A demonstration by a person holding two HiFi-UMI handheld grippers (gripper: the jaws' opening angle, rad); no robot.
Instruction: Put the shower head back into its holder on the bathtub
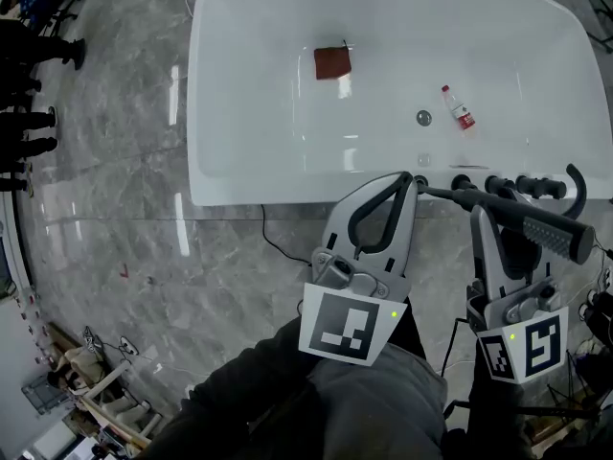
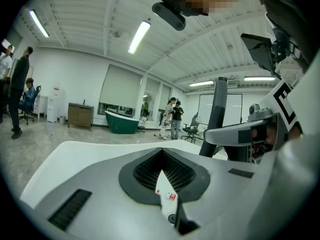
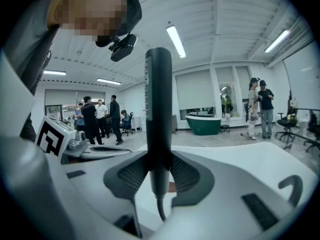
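Observation:
My right gripper (image 1: pixel 479 211) is shut on the dark stick-shaped shower head (image 1: pixel 541 228), which lies crosswise above the floor, just short of the white bathtub's near rim (image 1: pixel 230 161). In the right gripper view the shower head (image 3: pixel 158 109) stands upright between the pads of the right gripper (image 3: pixel 159 156), its hose (image 3: pixel 160 211) hanging below. A row of dark taps and fittings (image 1: pixel 522 186) sits on the near rim just beyond; I cannot tell which one is the holder. My left gripper (image 1: pixel 410 182) is shut on nothing, its tips over the rim. The left gripper view shows those tips (image 2: pixel 161 151) meeting.
In the tub lie a red-brown block (image 1: pixel 332 62), a small bottle (image 1: pixel 463 110) and the drain (image 1: pixel 423 117). A black curved spout (image 1: pixel 578 185) rises at the rim's right end. A thin cable (image 1: pixel 273 233) runs over the marble floor. People stand at the far left (image 1: pixel 29 84).

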